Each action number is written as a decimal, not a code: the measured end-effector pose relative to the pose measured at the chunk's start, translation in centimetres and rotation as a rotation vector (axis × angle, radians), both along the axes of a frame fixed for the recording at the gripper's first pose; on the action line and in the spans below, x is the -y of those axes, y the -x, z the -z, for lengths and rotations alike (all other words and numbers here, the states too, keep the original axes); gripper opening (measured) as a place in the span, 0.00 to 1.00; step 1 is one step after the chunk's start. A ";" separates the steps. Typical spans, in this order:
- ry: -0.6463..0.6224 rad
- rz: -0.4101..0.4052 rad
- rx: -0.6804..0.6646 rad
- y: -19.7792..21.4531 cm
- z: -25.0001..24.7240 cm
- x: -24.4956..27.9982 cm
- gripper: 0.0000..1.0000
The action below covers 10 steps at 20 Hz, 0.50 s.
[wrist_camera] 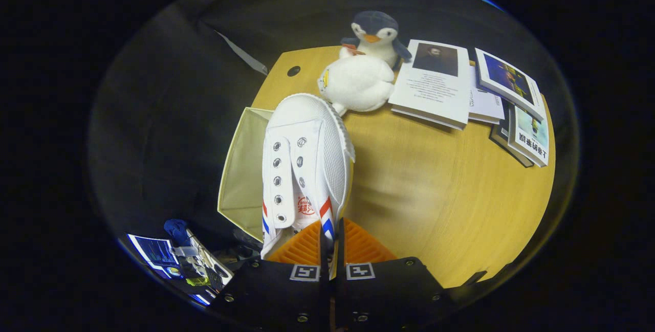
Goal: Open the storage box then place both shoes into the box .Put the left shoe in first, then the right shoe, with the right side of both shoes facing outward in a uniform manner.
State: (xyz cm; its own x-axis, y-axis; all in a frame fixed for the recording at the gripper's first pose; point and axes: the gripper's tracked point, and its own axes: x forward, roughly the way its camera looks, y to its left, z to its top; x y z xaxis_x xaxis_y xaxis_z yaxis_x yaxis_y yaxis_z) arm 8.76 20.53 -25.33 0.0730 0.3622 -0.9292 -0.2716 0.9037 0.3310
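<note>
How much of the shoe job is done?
The box is open at the table's edge. The gripper is pinching a white shoe's side, holding it beside the box. I can't tell whether another shoe is already inside. This shoe isn't in the box yet.

Light wooden tabletop [435, 194] with a round cable hole, before black cloth wall [169, 91].

You hold a white canvas shoe [307, 163] by its collar wall between the gripper's [331, 242] closed fingers, toe pointing away ahead of them. The open cream storage box [240, 173] sits just beyond, under the shoe's left side.
</note>
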 end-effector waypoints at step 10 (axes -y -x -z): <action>0.022 -0.076 -0.061 -0.3 2.1 -7.3 0.05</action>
